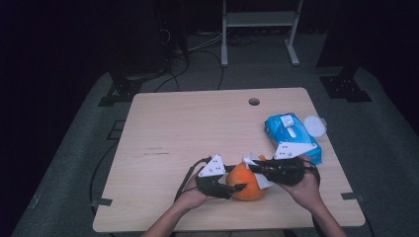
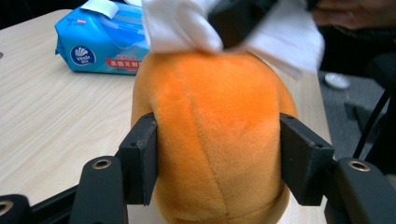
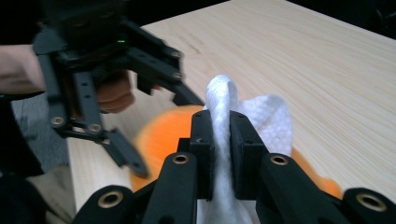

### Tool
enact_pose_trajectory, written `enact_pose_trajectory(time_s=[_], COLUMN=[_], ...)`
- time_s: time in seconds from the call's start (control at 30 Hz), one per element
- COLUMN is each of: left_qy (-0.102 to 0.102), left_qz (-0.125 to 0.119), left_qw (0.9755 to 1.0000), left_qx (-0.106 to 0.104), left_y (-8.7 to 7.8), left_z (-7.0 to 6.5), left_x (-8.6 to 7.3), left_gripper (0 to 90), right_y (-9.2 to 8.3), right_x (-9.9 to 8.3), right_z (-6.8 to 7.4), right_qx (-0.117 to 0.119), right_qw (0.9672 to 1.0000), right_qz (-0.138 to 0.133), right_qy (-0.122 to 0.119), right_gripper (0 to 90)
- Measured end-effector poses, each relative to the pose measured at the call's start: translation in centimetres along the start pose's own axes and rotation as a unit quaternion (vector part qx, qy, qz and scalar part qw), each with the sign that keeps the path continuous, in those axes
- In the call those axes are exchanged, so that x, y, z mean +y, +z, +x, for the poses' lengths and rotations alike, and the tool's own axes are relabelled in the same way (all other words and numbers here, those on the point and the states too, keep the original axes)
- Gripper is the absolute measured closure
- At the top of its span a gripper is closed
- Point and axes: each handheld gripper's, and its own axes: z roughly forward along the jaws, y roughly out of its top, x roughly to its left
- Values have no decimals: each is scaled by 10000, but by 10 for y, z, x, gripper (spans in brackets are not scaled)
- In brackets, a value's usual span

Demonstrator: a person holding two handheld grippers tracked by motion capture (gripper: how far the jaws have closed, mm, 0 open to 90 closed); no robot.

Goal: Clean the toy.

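Soft, light plush (image 2: 219,140) squeezed between left gripper (image 2: 219,154) jaws at mid-body; likely compresses, unlikely to slip. Limp wipe (image 3: 224,121) pinched in right gripper (image 3: 220,135) jaws, pressed atop.

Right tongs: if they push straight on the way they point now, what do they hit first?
Probably the orange plush: the right tongs, shut on a white wipe, already sit over it. Beyond it come the left tongs.

My table (image 1: 197,128) is pale wood, a round cable hole (image 1: 254,101) near its far edge. On it — an orange plush toy (image 1: 247,183) at my near edge, a blue wet-wipes pack (image 1: 292,136) on the right, a white lid (image 1: 314,125) just beside that.
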Motion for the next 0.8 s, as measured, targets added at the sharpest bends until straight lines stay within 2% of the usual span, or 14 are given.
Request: enact_pose_trajectory(time_s=[0.07, 0.13, 0.17, 0.2, 0.23, 0.27, 0.3, 0.4, 0.43, 0.47, 0.53, 0.63, 0.77, 0.8], left_qy=[127, 128, 87, -111, -111, -544, -850, -1233, -1233, -1245, -1151, -838, -612, -253], left_qz=[37, 41, 47, 78, 78, 45, 52, 30, 30, -109, -164, 103, 105, 64], left_qw=[9999, 9999, 9999, 9998, 9998, 9981, 9959, 9921, 9921, 9922, 9932, 9964, 9980, 9996], left_qx=[-9, 6, 32, 144, 144, 274, 311, 216, 216, 27, 16, 121, 73, 82], left_y=[-1, -1, -1, -2, -2, -5, -6, -7, -7, -7, -6, 1, 0, -1], left_z=[0, 1, 2, 7, 7, 14, 19, 23, 23, 21, 17, 11, 10, 5], left_x=[-1, -1, -2, -2, -2, -3, -5, -8, -8, -6, -2, -5, -7, -5], left_gripper=[378, 366, 338, 301, 271, 229, 198, 143, 123, 118, 109, 113, 251, 288], right_y=[-4, -6, -5, -4, -4, -2, -2, 0, 0, 0, 2, 5, 6, 5], right_x=[-4, -9, -11, -13, -13, -14, -14, -14, -14, -14, -13, -12, -10, -6], right_z=[-8, -14, -16, -17, -17, -17, -18, -18, -18, -15, -12, -10, -4, 3], right_qx=[-112, -125, -118, -120, -120, -208, -207, -171, -171, -139, -111, -63, -60, -55], right_qw=[9999, 9997, 9996, 9995, 9995, 9993, 9992, 9991, 9991, 9993, 9993, 9993, 9993, 9996], right_qz=[-36, -4, 44, 90, 90, 158, 147, 125, 125, 162, 179, 222, 298, 281], right_qy=[116, 214, 235, 266, 266, 262, 295, 355, 355, 322, 296, 285, 195, 6], right_gripper=[803, 803, 803, 803, 803, 803, 803, 803, 803, 803, 803, 803, 803, 804])
